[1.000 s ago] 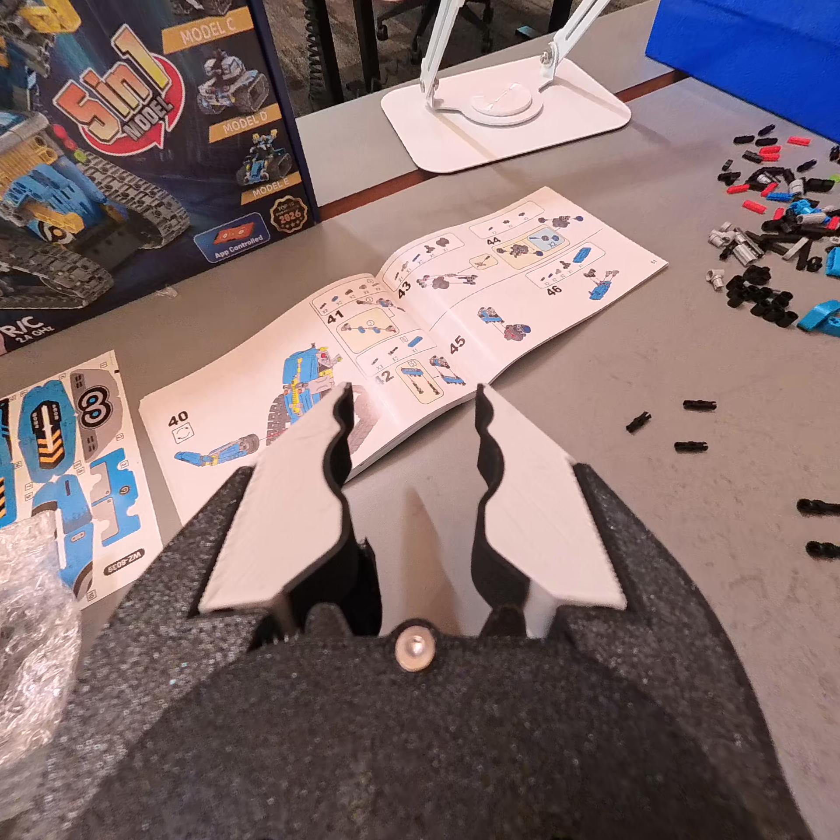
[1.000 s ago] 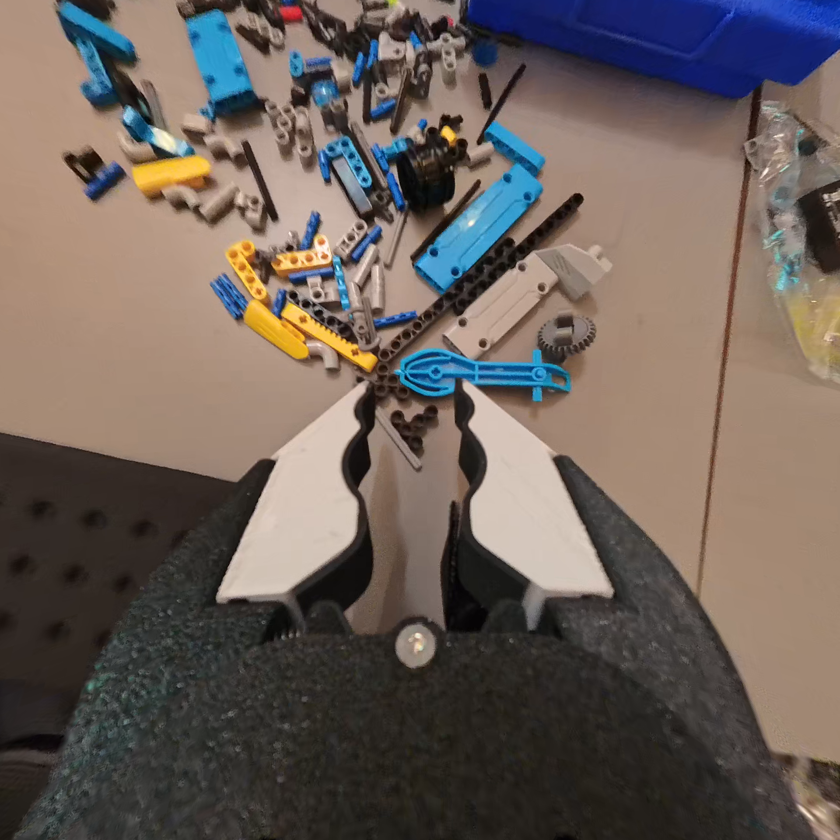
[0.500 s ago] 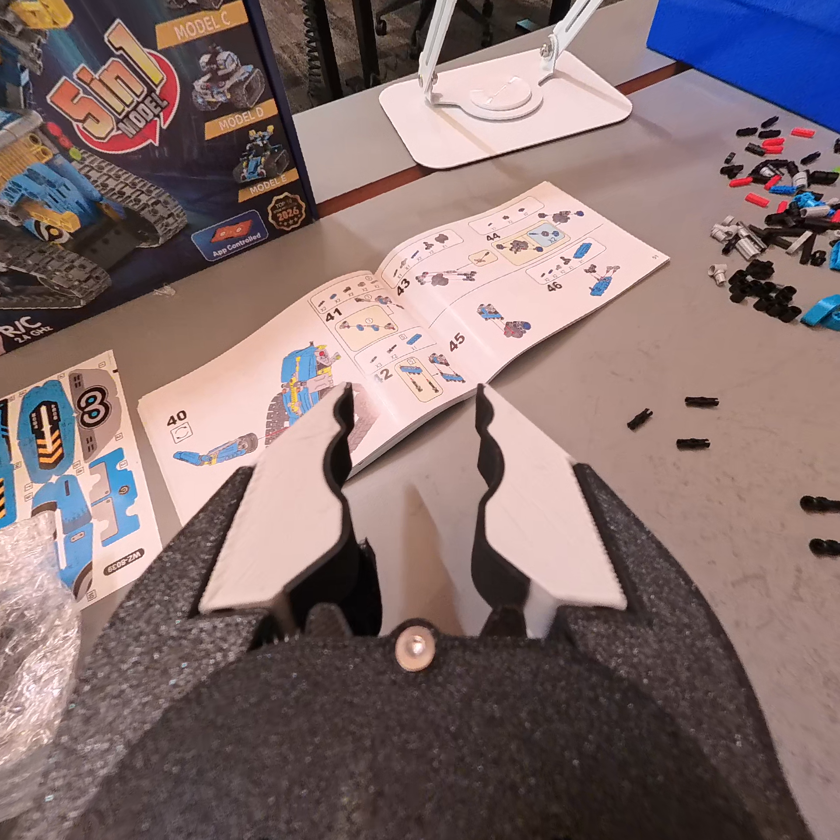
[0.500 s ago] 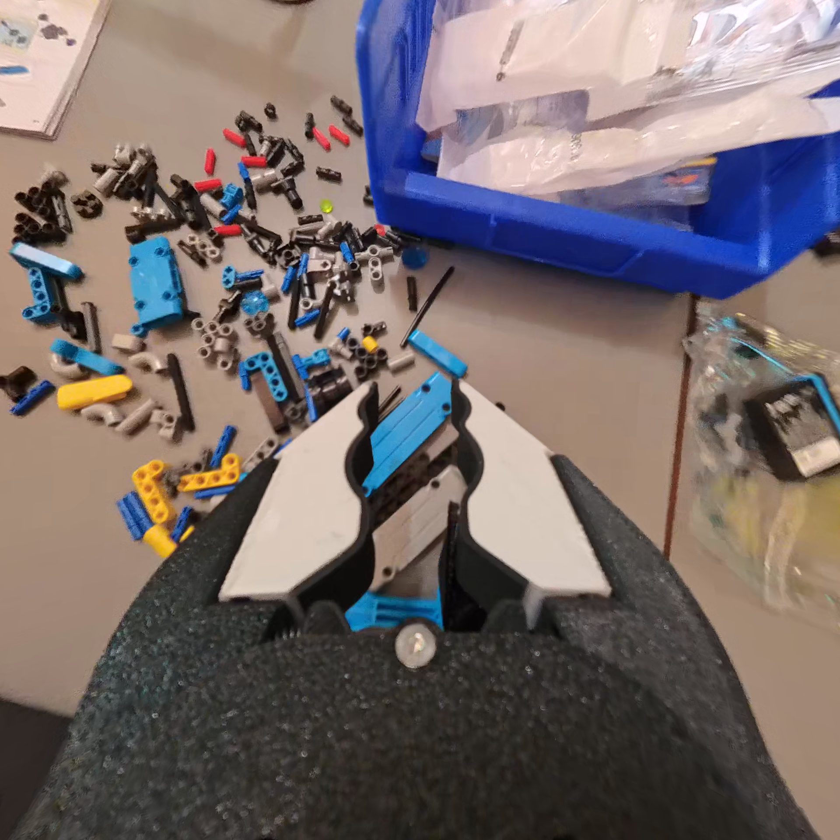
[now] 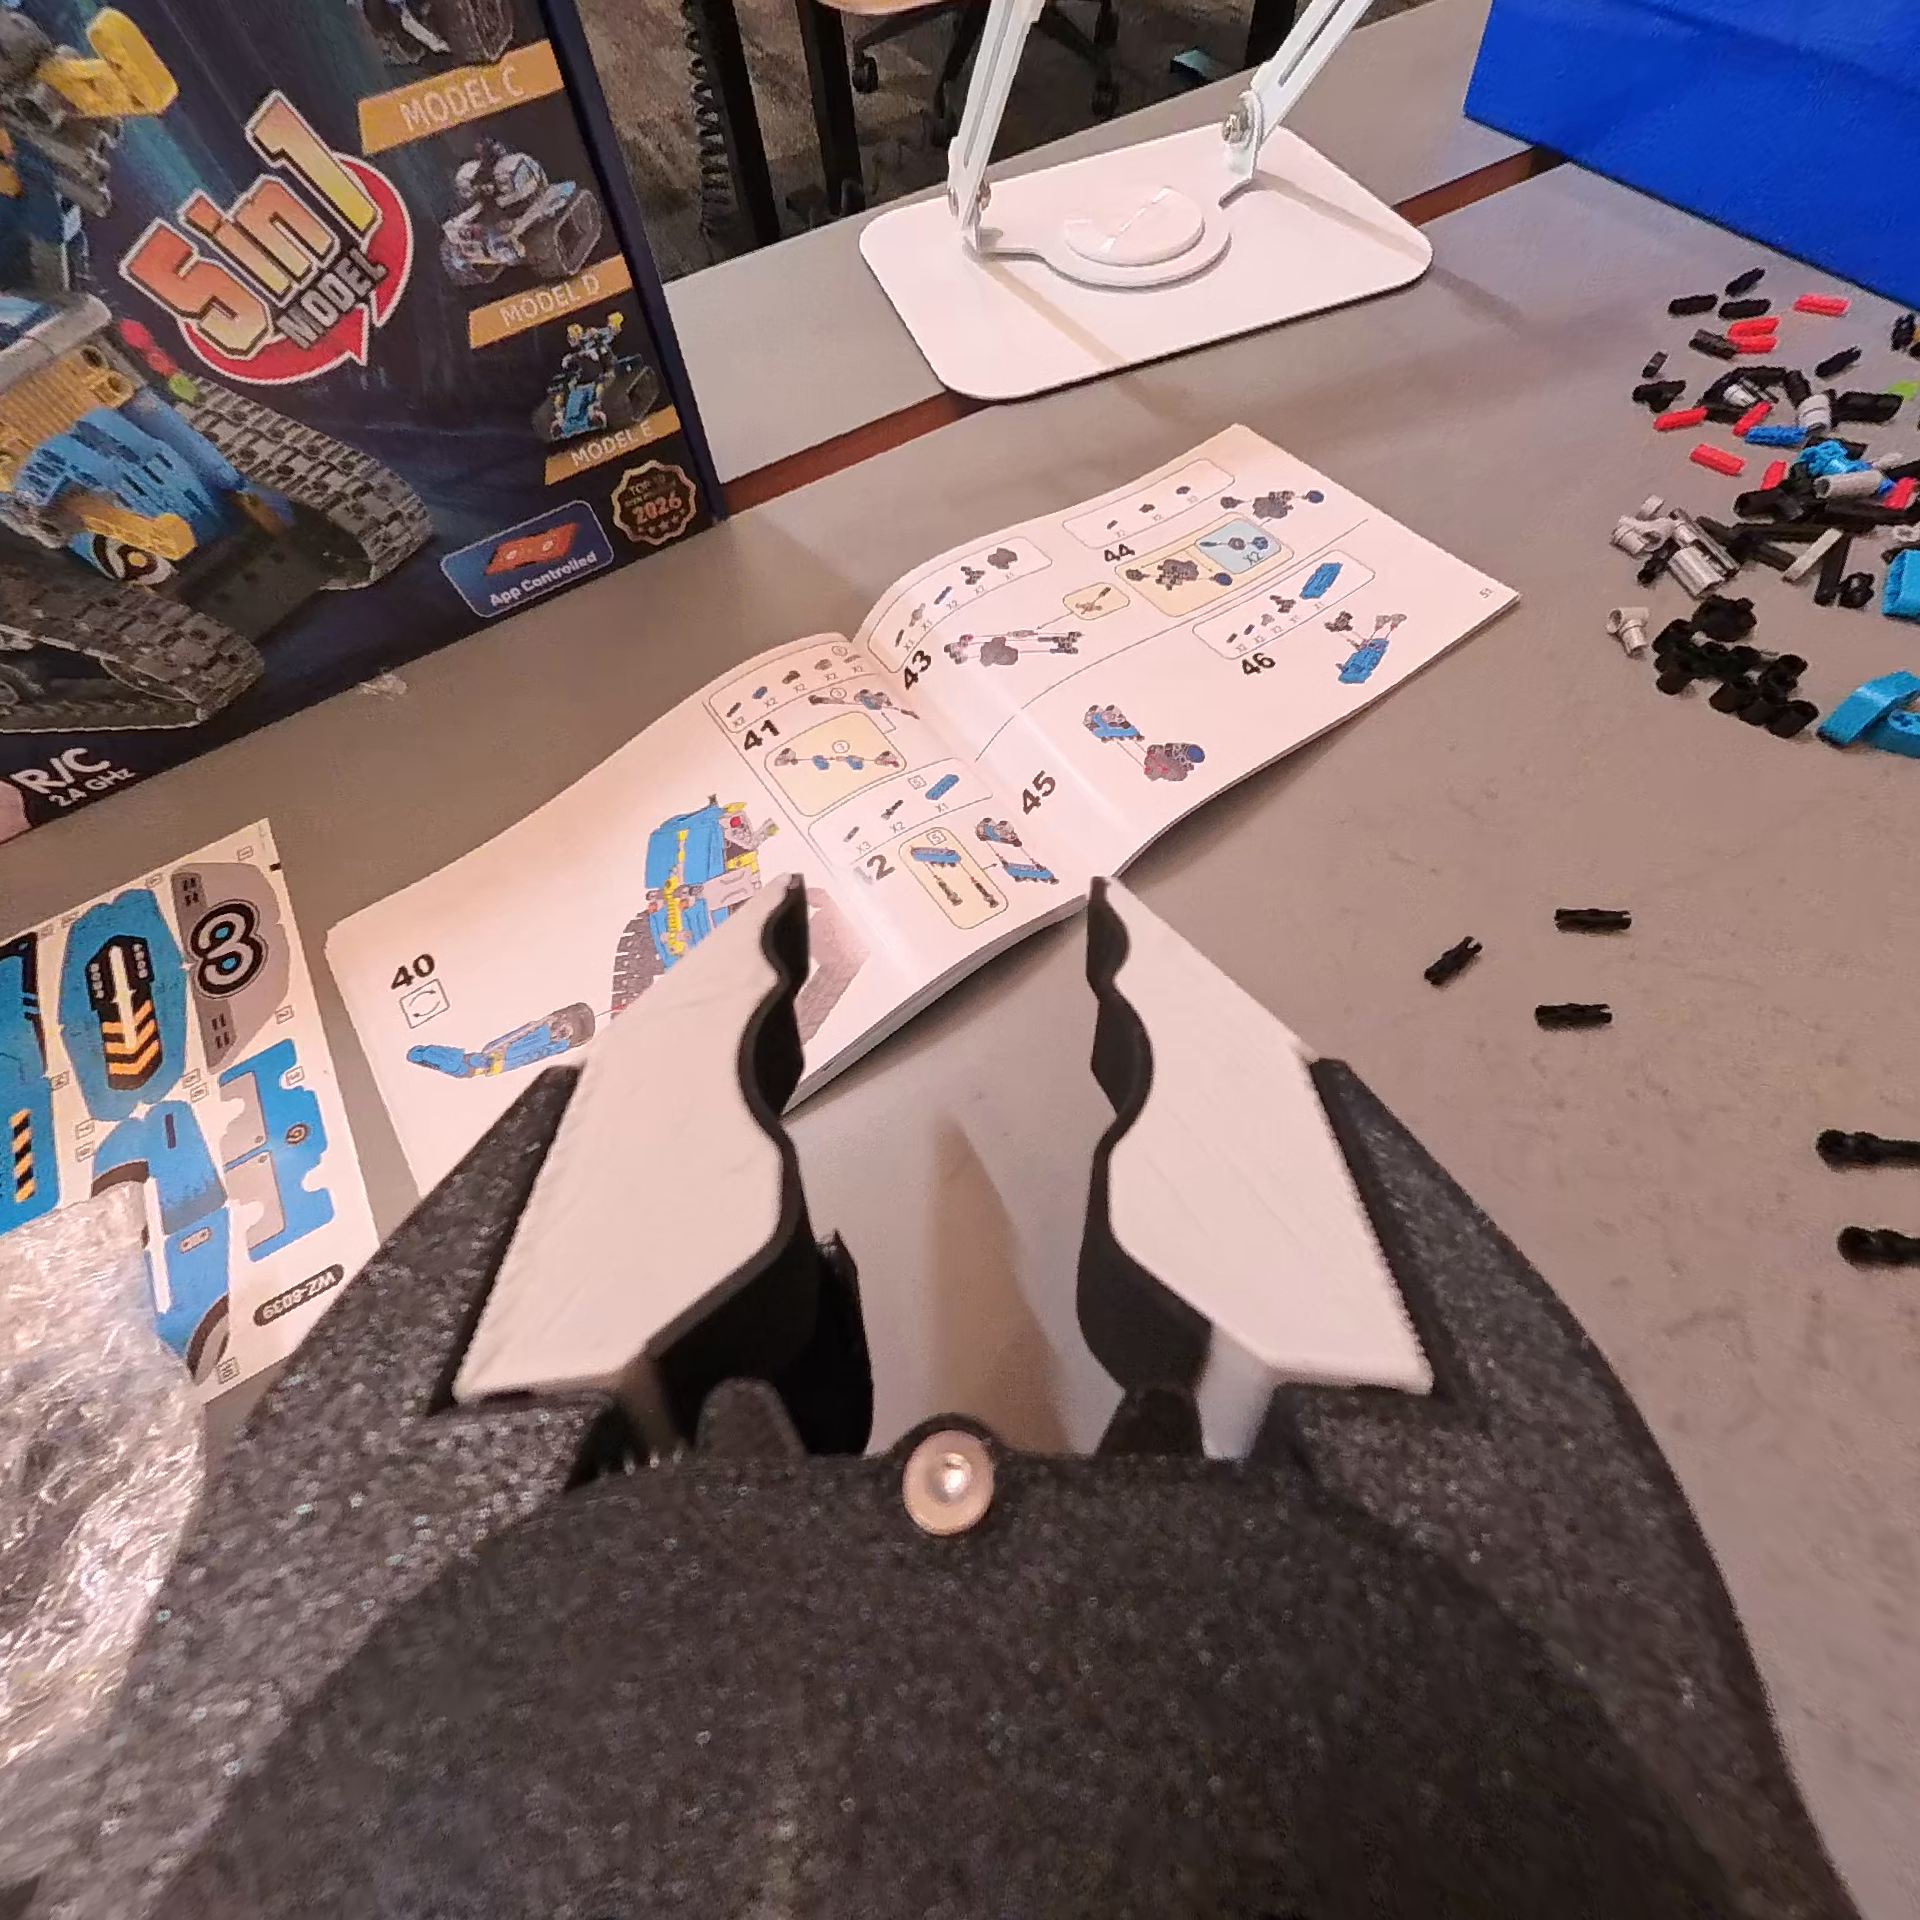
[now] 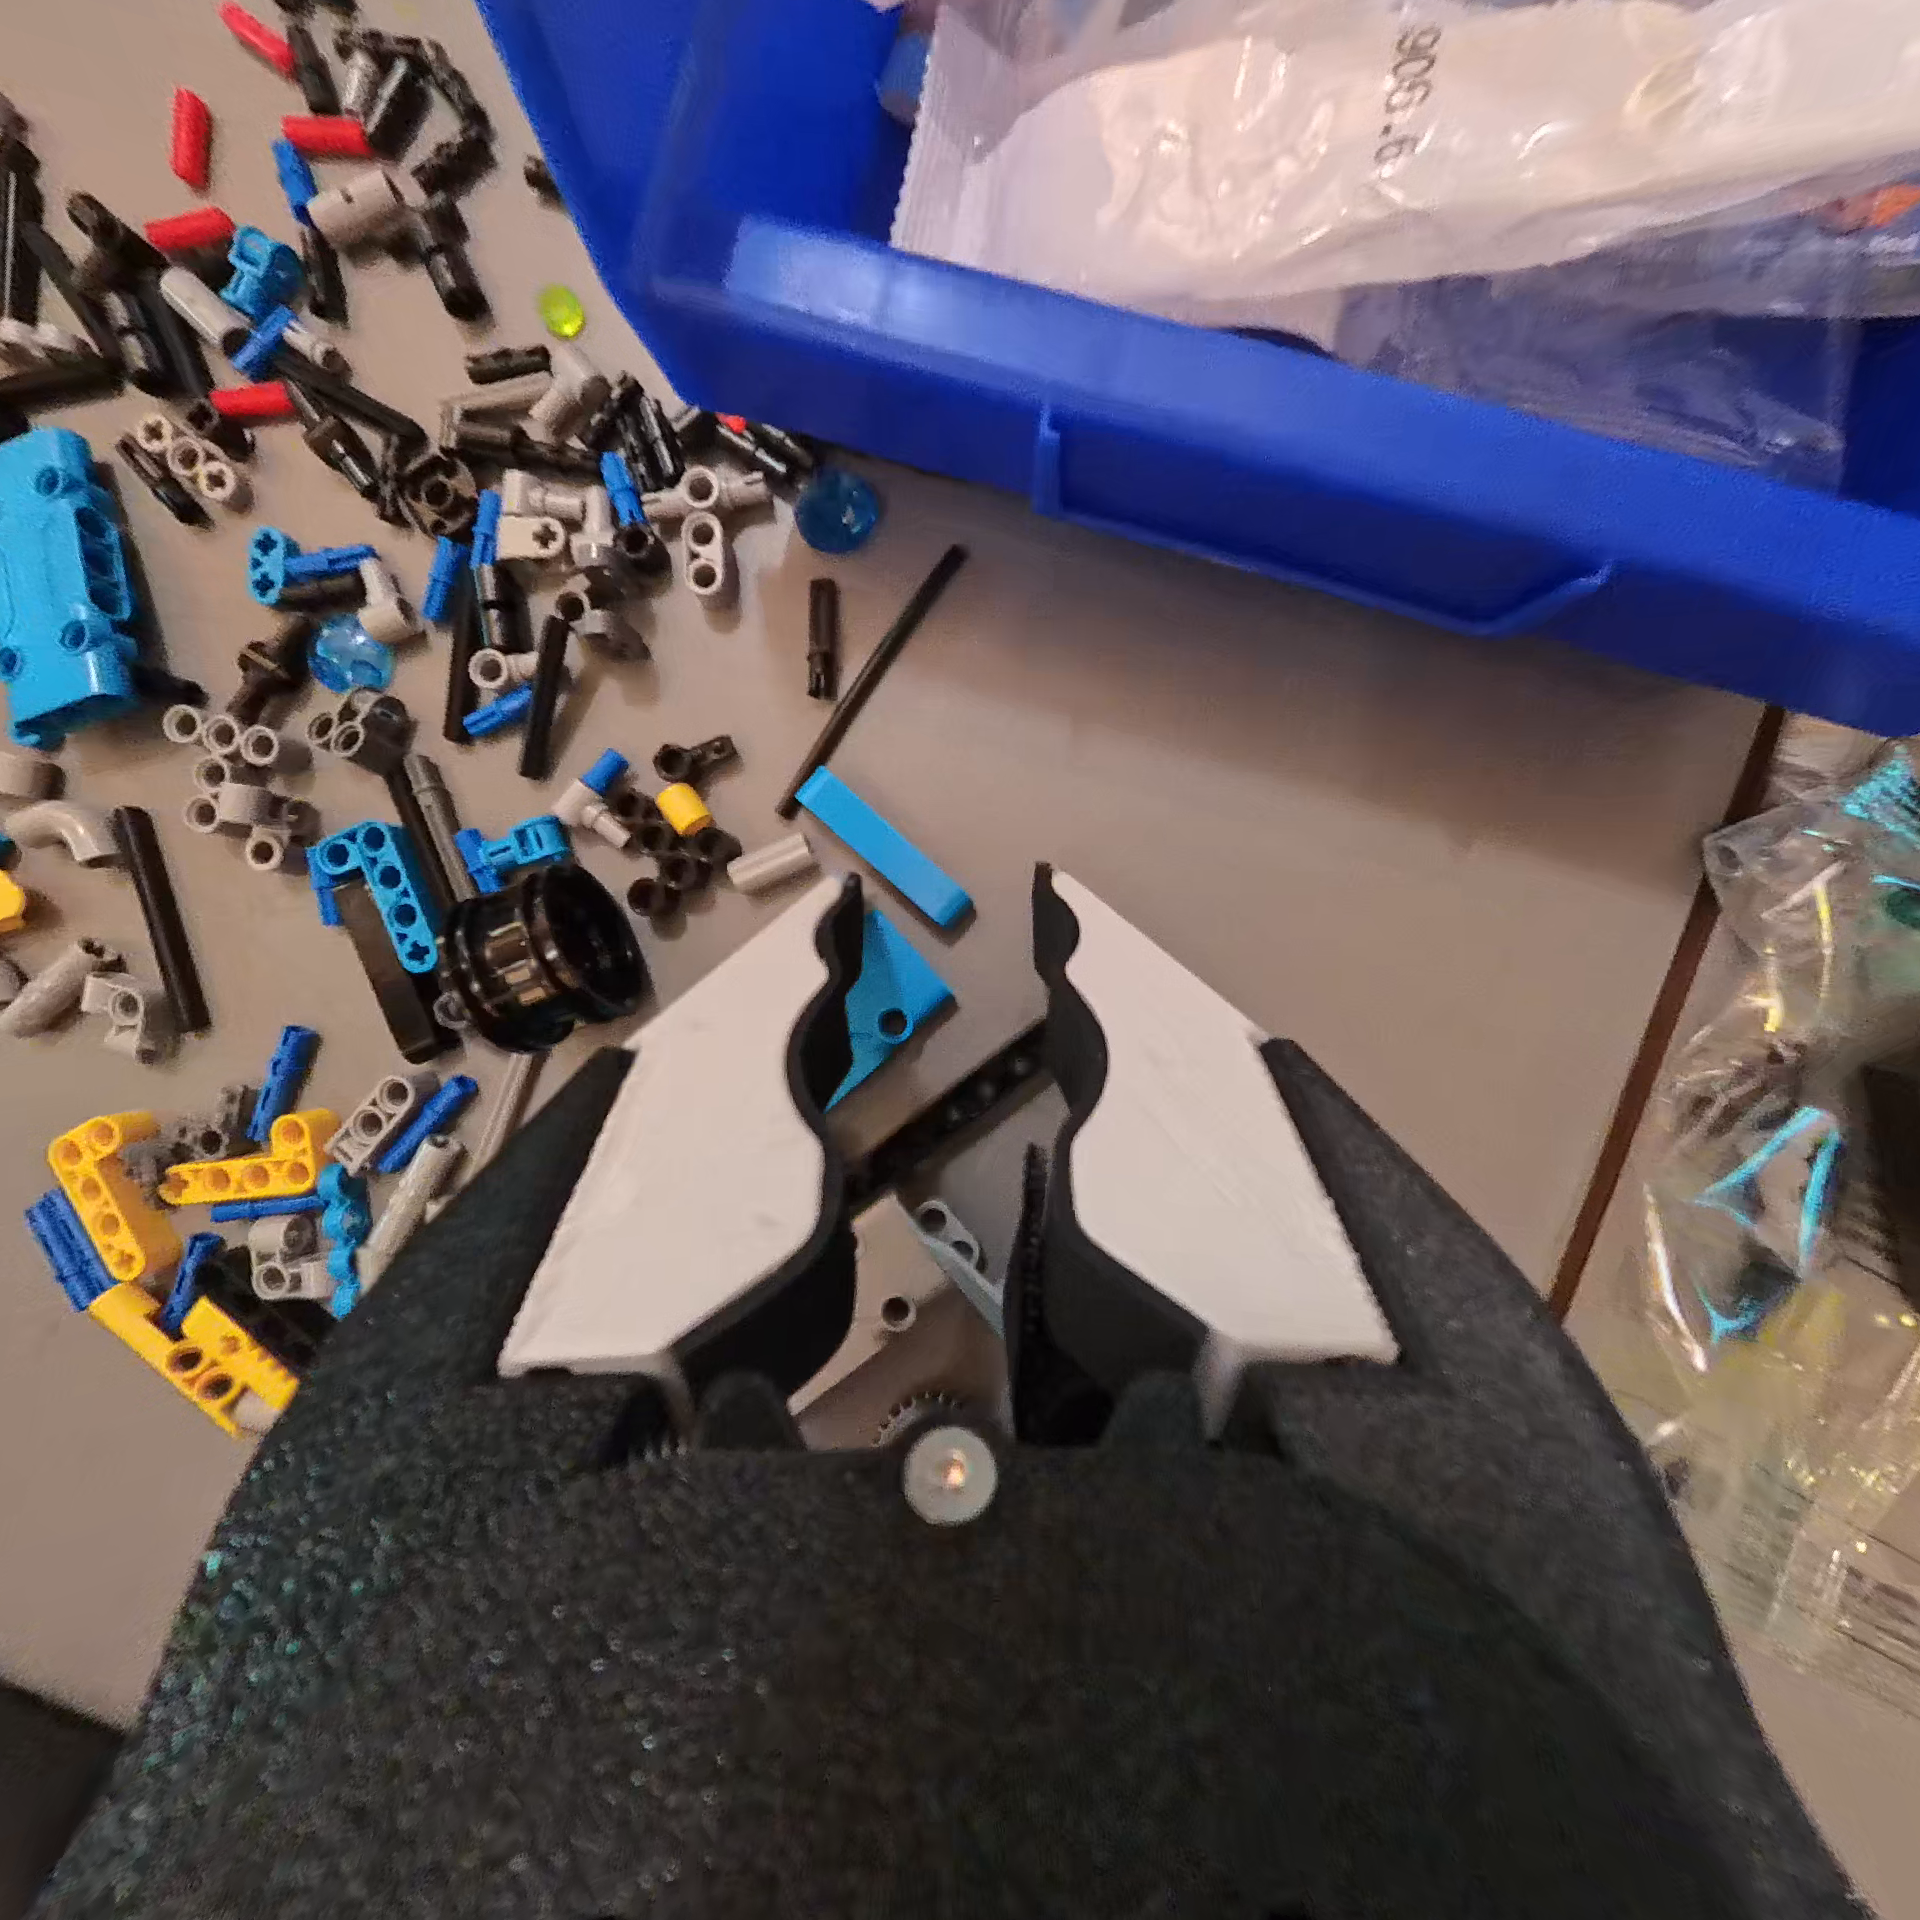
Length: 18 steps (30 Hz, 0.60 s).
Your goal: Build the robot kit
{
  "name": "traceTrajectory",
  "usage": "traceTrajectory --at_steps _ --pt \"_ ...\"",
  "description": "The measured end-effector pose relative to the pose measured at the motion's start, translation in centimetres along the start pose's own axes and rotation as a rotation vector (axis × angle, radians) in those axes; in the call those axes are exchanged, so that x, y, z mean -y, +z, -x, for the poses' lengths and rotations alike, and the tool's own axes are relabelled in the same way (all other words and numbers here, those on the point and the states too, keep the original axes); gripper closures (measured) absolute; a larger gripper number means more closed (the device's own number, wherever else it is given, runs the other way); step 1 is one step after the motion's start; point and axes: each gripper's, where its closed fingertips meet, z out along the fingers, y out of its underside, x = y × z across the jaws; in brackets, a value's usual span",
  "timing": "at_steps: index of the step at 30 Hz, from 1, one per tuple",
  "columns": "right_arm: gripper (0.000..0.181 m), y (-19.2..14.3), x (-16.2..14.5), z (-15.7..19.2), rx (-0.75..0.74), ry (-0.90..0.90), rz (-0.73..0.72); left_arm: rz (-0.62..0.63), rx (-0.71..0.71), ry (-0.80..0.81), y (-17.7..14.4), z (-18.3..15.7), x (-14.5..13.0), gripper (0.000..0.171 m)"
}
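Left gripper (image 5: 940, 904): we hold it wide apart and empty, just over the booklet (image 5: 935, 769).
Right gripper (image 6: 945, 883): apart, empty, over a blue plate (image 6: 883, 1003) near the blue bin (image 6: 1247, 468).

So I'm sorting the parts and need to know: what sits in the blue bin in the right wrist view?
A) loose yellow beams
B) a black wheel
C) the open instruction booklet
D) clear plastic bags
D: clear plastic bags fill the blue bin.
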Motion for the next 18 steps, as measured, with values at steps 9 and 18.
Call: traceTrajectory --at_steps 9,18 --pt "0.171 -1.8 0.7 0.5 0.010 -0.035 -0.030 -0.005 0.001 -0.008 -0.1 0.1 0.1 0.118" --pt "0.170 -9.2 6.2 18.9 0.343 -0.200 -0.266 -0.009 0.001 -0.013 -0.2 0.1 0.3 0.118"
